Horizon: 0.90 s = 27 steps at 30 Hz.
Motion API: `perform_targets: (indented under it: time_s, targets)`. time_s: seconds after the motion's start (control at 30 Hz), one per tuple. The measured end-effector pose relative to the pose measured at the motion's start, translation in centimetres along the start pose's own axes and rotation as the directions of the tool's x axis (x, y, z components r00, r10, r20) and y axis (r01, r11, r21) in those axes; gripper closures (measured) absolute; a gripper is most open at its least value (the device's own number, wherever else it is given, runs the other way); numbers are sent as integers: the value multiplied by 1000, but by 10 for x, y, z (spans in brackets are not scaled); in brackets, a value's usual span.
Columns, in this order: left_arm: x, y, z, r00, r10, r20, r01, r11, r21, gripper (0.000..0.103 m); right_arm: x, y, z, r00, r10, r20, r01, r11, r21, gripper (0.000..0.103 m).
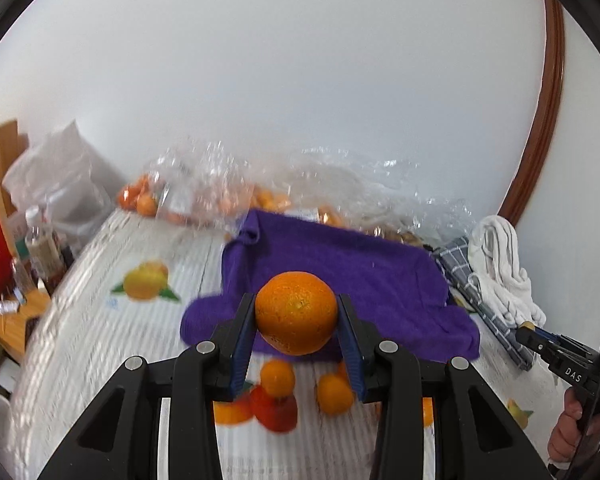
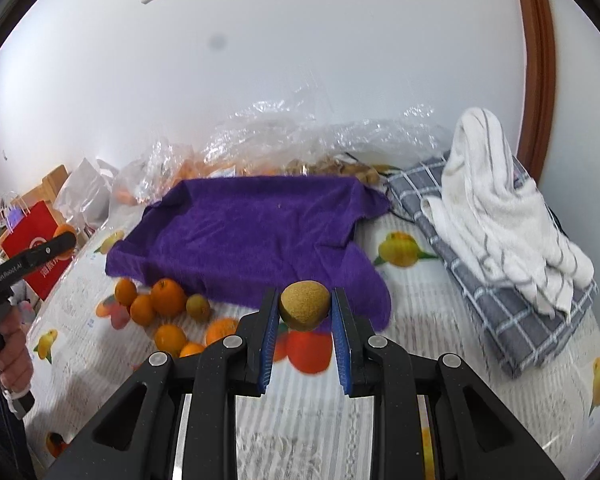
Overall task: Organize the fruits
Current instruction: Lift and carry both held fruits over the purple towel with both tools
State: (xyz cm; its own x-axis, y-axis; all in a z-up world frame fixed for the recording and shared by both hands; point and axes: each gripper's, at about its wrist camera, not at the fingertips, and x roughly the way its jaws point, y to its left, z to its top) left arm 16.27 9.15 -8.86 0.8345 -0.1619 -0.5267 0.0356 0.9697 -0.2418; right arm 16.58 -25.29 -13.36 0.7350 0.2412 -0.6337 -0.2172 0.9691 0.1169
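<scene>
Currently in transit: left tool (image 1: pixel 296 316) clamps an orange (image 1: pixel 296 312); right tool (image 2: pixel 305 308) clamps a kiwi (image 2: pixel 304 305), both lifted over the desk's near edge. Purple towel (image 2: pixel 252 224) at mid-desk: empty. Loose oranges (image 2: pixel 168 298) and another kiwi (image 2: pixel 198 306) left, near the towel's left corner. Sorting looks barely begun.

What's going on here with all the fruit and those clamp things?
A person is sorting fruit with a hand-held gripper in each hand. The left gripper is clamped on a large orange, and the right gripper is clamped on a brownish kiwi, both held above the table. More oranges lie loose on the tablecloth in front of a purple towel.
</scene>
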Motion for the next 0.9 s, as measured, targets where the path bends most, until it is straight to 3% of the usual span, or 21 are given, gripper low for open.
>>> perform_targets:
  time_s: [0.23, 0.43, 0.6, 0.73, 0.9]
  targets:
    - [18, -17, 36, 1000, 23, -14, -22, 999, 27, 66, 11, 0, 43, 999, 24, 27, -24, 1000, -1, 77]
    - [45, -19, 59, 998, 6, -69, -7, 1000, -9, 66, 34, -2, 74, 999, 24, 27, -24, 1000, -1, 77]
    - [71, -22, 70, 995, 36, -95, -36, 999, 9, 66, 61, -5, 89, 1000, 18, 6, -18, 1000, 3, 77]
    - [96, -18, 77, 991, 9, -131, -13, 999, -30, 66, 87, -7, 96, 1000, 17, -9, -16, 1000, 2, 77]
    - [126, -16, 77, 985, 27, -169, -31, 999, -21, 66, 121, -9, 106, 999, 15, -44, -15, 1000, 6, 77]
